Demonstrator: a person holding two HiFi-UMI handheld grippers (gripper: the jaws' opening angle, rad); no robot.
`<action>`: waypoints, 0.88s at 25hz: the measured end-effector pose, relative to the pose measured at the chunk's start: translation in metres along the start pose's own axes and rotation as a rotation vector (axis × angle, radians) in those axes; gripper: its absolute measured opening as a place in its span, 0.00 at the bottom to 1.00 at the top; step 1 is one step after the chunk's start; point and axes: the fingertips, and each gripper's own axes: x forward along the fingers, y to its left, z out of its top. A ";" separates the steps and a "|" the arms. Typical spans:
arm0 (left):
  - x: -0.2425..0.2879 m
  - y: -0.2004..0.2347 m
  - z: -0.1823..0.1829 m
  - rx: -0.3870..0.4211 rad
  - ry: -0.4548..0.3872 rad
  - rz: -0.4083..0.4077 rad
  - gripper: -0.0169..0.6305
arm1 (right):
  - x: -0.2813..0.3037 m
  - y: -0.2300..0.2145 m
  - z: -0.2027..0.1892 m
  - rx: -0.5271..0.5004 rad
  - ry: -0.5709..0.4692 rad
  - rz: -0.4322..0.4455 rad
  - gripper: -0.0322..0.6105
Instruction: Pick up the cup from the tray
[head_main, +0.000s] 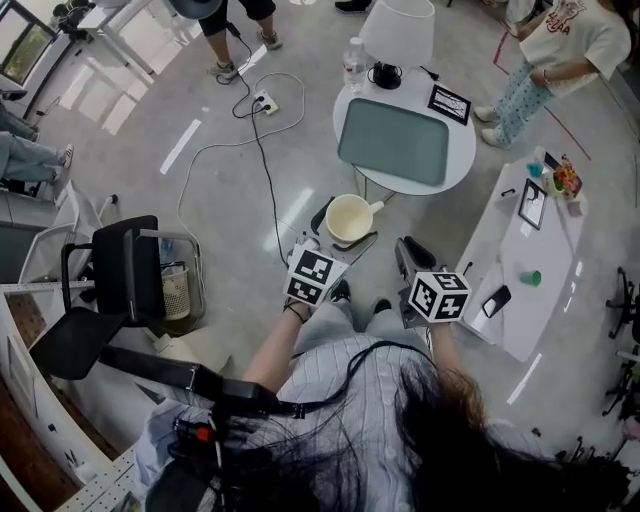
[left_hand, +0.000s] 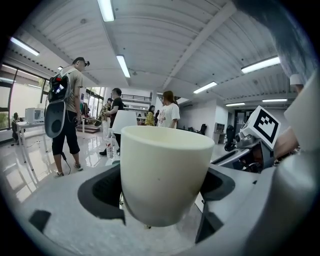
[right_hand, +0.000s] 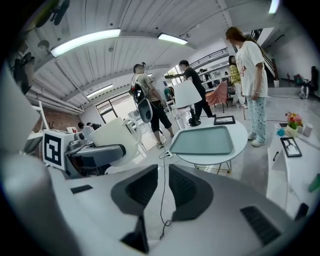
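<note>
My left gripper (head_main: 347, 231) is shut on a cream cup (head_main: 348, 214), held upright in the air over the floor, nearer me than the round table. In the left gripper view the cup (left_hand: 165, 172) fills the space between the two dark pads (left_hand: 100, 192). The grey-green tray (head_main: 392, 141) lies bare on the round white table (head_main: 455, 150). My right gripper (head_main: 408, 250) hangs beside the left one, its jaws nearly together and holding nothing. The right gripper view shows its jaws (right_hand: 161, 175) pointing toward the tray (right_hand: 202, 140), with the cup (right_hand: 112, 137) at the left.
A white lamp (head_main: 398, 30), a water bottle (head_main: 353, 62) and a framed card (head_main: 449, 103) stand on the round table. A long white table (head_main: 520, 290) with small items is at the right, a black chair (head_main: 110, 290) at the left. A cable (head_main: 262, 150) crosses the floor. People (head_main: 560, 50) stand nearby.
</note>
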 end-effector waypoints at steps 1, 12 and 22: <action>-0.001 0.000 0.001 0.004 -0.001 0.003 0.74 | -0.001 0.001 -0.001 -0.001 0.001 0.003 0.18; -0.019 -0.035 0.009 0.022 -0.018 0.059 0.74 | -0.031 0.005 -0.017 -0.028 0.013 0.062 0.18; -0.029 -0.108 0.017 0.033 -0.081 0.143 0.74 | -0.092 -0.023 -0.033 -0.057 -0.016 0.115 0.18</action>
